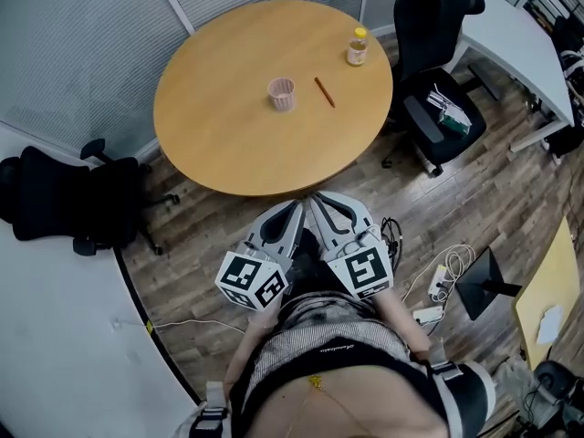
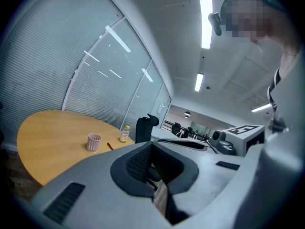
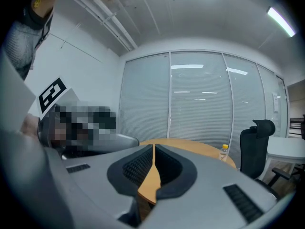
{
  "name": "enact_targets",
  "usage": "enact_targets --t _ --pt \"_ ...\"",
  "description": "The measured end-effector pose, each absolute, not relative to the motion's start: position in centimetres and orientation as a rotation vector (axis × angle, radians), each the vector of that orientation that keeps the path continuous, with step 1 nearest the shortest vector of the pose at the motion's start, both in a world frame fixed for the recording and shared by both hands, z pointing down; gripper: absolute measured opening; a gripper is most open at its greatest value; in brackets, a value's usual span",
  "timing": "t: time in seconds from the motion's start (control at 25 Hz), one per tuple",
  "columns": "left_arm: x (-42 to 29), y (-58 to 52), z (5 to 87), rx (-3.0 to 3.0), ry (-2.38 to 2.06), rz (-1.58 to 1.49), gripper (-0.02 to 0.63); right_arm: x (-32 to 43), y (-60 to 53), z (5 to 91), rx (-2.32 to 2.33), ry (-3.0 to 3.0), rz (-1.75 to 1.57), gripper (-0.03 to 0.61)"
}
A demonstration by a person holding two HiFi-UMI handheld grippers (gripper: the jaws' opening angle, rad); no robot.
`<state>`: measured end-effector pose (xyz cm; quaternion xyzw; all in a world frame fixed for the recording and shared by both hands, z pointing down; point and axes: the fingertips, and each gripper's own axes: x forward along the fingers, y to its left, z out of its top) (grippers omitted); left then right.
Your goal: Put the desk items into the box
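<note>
Left gripper [image 1: 296, 208] and right gripper [image 1: 317, 201] are hovering clenched, empty, at the table's [image 1: 219, 153] near edge; pink cup [image 1: 281, 93] is standing mid-table, red pencil [image 1: 324, 91] beside it, bottle [image 1: 357, 47] at the far-right edge

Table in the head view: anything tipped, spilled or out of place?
Nothing tipped or spilled: the pink cup and bottle stand upright, and the pencil lies flat between them. No box shows in any view.

The round tabletop [image 1: 228, 144] is smooth, satin-finished wood. The pink pen cup [image 1: 281, 93] is ribbed matt plastic; the bottle [image 1: 357, 47] is clear glossy plastic. The floor [image 1: 474, 199] is grey-brown wood planking. The left claw [image 2: 151, 146] and right claw [image 3: 153, 148] are matt grey plastic with black ridged pads [image 2: 137, 164].
</note>
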<state>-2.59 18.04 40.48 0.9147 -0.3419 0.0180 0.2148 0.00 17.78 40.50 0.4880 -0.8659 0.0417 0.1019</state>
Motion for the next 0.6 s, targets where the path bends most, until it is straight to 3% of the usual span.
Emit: enact_targets --t 0.6 --pt "-3.8 10.6 40.6 2.568 -0.835 0.052 0.002 -1.1 10.4 40.6 1.524 -2.484 0.126 0.028"
